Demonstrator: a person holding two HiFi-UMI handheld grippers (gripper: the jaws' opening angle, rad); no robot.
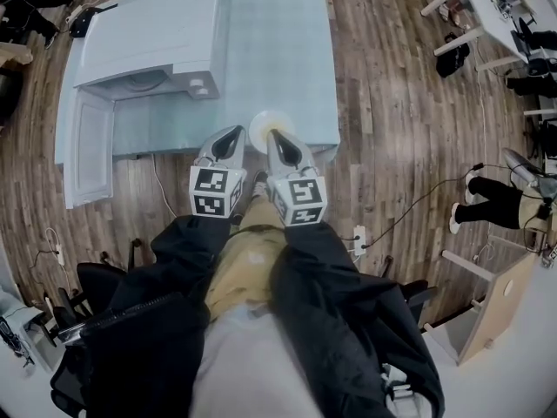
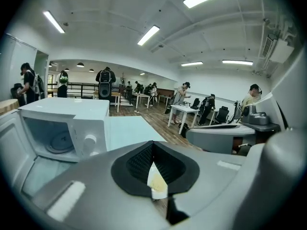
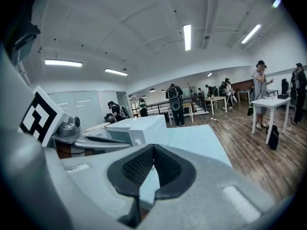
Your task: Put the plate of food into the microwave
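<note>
Left tongs (image 1: 235,134) and right tongs (image 1: 275,136) are closed and empty by the plate (image 1: 261,126); I'd open both, pinch opposite rims, and carry it level to the microwave (image 1: 148,33).

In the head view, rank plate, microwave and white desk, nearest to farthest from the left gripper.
1. Plate, just right of the left gripper.
2. Microwave, back left on the table.
3. White desk, far top right.
</note>
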